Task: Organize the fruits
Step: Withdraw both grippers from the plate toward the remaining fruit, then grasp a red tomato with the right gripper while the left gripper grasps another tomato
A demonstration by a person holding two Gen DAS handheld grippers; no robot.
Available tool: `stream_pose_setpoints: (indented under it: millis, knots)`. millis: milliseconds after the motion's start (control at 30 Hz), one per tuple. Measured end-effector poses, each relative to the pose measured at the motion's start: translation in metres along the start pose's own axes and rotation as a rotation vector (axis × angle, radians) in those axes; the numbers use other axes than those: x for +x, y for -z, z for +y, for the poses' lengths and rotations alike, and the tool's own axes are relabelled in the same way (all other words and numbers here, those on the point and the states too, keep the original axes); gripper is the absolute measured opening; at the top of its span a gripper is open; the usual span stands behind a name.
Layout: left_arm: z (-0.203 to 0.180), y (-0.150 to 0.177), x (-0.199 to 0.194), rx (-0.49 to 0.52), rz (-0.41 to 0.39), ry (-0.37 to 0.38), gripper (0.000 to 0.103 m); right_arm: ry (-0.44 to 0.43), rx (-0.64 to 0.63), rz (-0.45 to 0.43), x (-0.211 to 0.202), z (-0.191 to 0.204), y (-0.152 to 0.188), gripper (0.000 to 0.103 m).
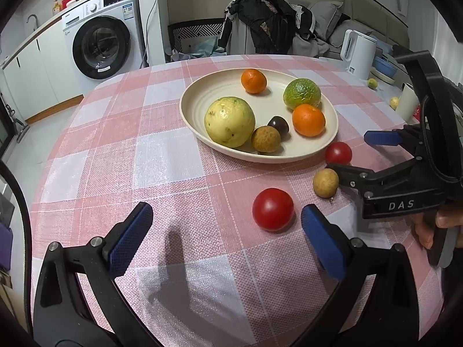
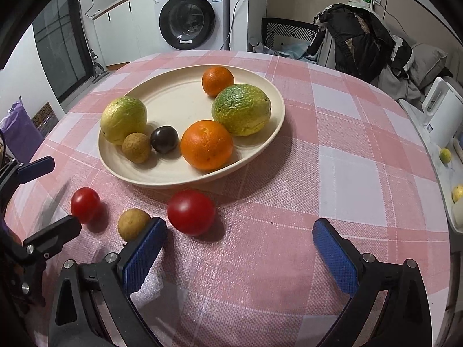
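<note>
Gaping wide and empty, the left gripper (image 1: 227, 231) had a tomato (image 1: 273, 208) just inside its right pad; the right gripper (image 2: 240, 248) also stood spread, perhaps brushing the longan (image 2: 133, 224) beside the plate (image 2: 173, 179)

Cream oval plate (image 2: 269, 127) holds six fruits: pale yellow guava (image 2: 123, 120), wrinkled green citrus (image 2: 241, 109), two oranges (image 2: 206, 144) (image 2: 217, 81), one brown longan (image 2: 136, 147), one dark round plum (image 2: 164, 139). Loose on the bench beside the plate: two red tomatoes (image 2: 191, 212) (image 2: 85, 204) and a second longan (image 2: 131, 224) between them.
</note>
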State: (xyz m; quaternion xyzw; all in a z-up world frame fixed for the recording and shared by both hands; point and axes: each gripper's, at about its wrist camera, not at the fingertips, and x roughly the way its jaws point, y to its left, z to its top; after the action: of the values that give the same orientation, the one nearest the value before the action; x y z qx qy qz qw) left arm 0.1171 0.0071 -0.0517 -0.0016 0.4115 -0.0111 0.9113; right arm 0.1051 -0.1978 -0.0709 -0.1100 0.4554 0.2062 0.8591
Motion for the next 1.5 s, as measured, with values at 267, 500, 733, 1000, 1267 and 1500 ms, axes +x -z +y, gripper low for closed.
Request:
stream_pose_setpoints:
  millis: [267, 500, 733, 1000, 1267, 1500]
  knots:
    - [-0.001, 0.001, 0.003, 0.007, 0.014, -0.001, 0.102, 0.005, 0.013, 0.0, 0.005, -0.002, -0.006, 0.103]
    - [0.0, 0.001, 0.004, 0.001, 0.021, 0.0, 0.102, 0.004, 0.007, 0.011, 0.009, -0.003, -0.009, 0.102]
    - [0.003, 0.001, 0.004, -0.006, 0.015, -0.001, 0.102, -0.014, -0.014, -0.001, 0.006, -0.002, -0.007, 0.099]
    - [0.003, 0.001, 0.004, -0.001, 0.014, -0.002, 0.102, -0.062, -0.077, -0.043, -0.005, 0.011, -0.001, 0.057]
    - [0.001, 0.001, 0.004, 0.002, 0.013, -0.001, 0.102, -0.108, -0.064, -0.056, -0.008, 0.015, -0.001, 0.038]
    - [0.0, 0.001, 0.003, 0.006, 0.012, 0.007, 0.102, -0.131, -0.068, -0.053, -0.013, 0.016, 0.003, 0.031]
